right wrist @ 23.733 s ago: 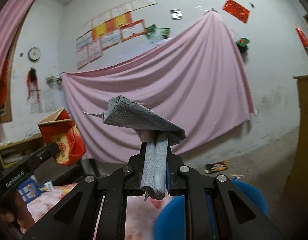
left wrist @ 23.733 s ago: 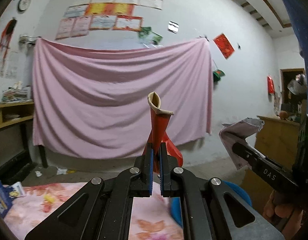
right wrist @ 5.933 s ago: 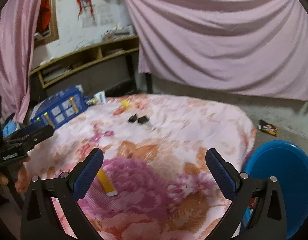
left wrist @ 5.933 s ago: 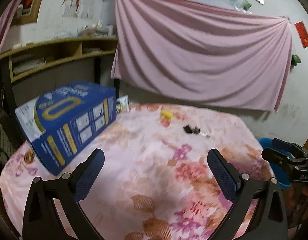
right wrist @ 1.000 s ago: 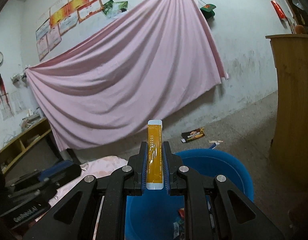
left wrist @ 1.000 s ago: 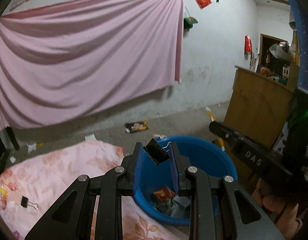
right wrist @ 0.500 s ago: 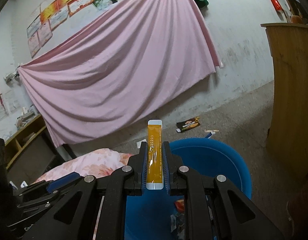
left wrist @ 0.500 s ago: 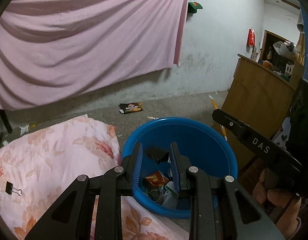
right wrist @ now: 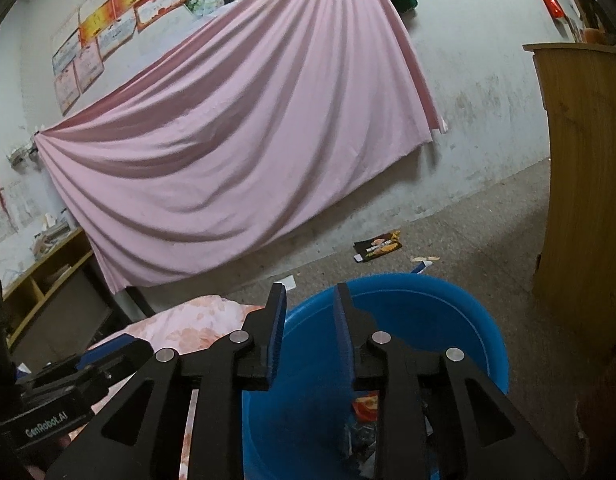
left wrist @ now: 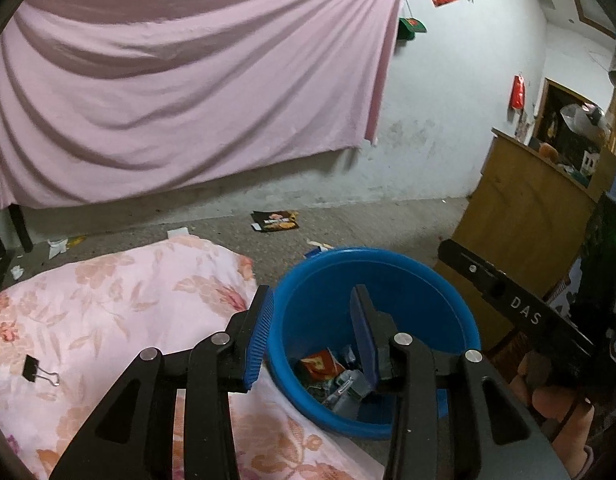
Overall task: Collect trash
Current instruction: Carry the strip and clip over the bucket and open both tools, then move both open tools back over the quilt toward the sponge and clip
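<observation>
A blue bin stands on the floor beside the table and holds a heap of trash, with a red wrapper on top. My left gripper hangs open over the bin's near rim with nothing between its fingers. My right gripper is also open and empty above the same blue bin. A black binder clip lies on the pink floral tablecloth at the left. The other gripper's arm shows at the right of the left wrist view.
A black snack packet and paper scraps lie on the concrete floor. A wooden cabinet stands right of the bin. A pink sheet hangs on the far wall. Low shelves stand at the left.
Both grippers have opened over the bin. The binder clip has left the left gripper and the orange sachet has left the right one. Both views have tilted down toward the bin.
</observation>
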